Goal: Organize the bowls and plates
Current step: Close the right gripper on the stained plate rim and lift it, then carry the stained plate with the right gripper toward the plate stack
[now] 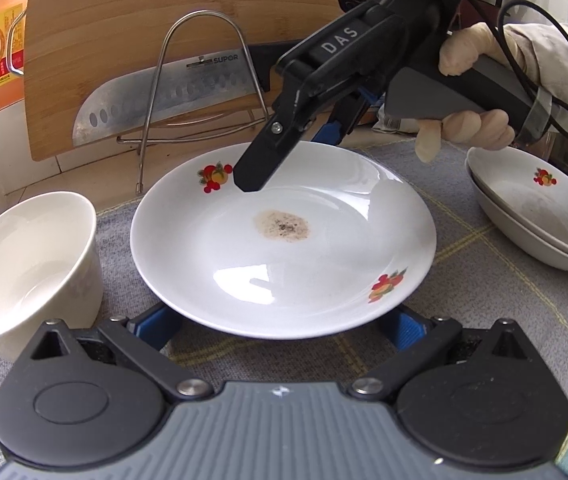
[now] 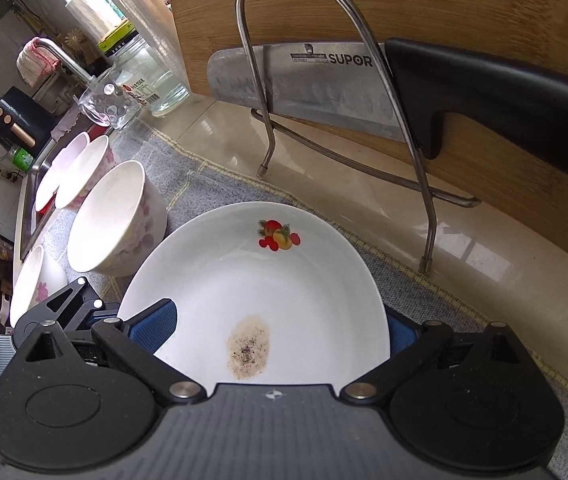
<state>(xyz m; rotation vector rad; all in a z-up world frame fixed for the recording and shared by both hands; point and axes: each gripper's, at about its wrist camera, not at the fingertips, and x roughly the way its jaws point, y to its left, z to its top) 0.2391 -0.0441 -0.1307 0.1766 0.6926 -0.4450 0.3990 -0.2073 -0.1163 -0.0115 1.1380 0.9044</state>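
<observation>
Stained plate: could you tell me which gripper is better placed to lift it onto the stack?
Right. The right gripper straddles the rim of the stained plate, one finger above, one beneath. Both fingers of the left gripper sit under the near rim, and the plate stack lies rightward.

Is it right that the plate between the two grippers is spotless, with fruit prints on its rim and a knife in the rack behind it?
Not quite: the plate is not spotless. A brownish speckled stain sits near its middle, clear in both wrist views. The rest holds: fruit prints mark the rim, and the knife rests in the wire rack behind it.
</observation>
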